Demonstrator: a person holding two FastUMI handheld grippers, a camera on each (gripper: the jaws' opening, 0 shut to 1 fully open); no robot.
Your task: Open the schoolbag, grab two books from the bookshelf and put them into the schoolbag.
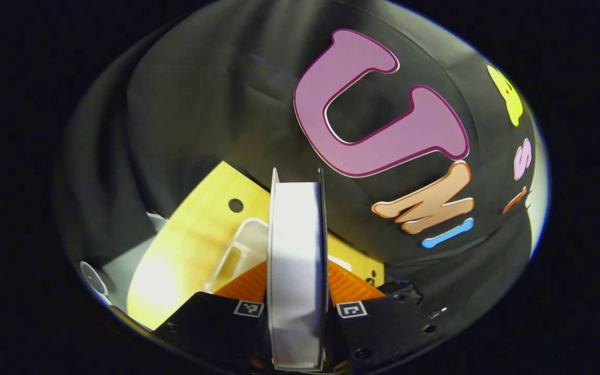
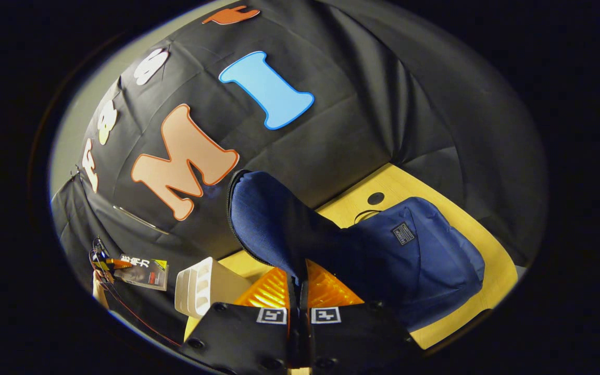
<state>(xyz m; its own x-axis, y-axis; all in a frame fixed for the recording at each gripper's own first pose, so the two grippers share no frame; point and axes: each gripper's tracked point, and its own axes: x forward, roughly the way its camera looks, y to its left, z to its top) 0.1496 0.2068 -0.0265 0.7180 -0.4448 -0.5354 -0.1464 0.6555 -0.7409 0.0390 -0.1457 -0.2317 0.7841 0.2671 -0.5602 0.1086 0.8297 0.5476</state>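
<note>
In the left gripper view, my left gripper (image 1: 298, 266) is shut on a book (image 1: 296, 224), held upright with its white page edge facing the camera, above the white bookshelf (image 1: 237, 247). My right gripper (image 2: 298, 272) is shut on the flap (image 2: 269, 224) of the dark blue schoolbag (image 2: 425, 255) and holds that flap lifted. The bag itself lies on the yellow wooden table (image 2: 492, 265). The right gripper view also shows the left gripper (image 2: 103, 263) far off at the left, carrying the book (image 2: 144, 272) in the air, with the bookshelf (image 2: 201, 286) below it.
The table (image 1: 185, 245) has a round cable hole (image 1: 235, 204) near its back edge, and a second hole (image 2: 375, 198) lies behind the bag. Black cloth walls close in the table at the back and sides.
</note>
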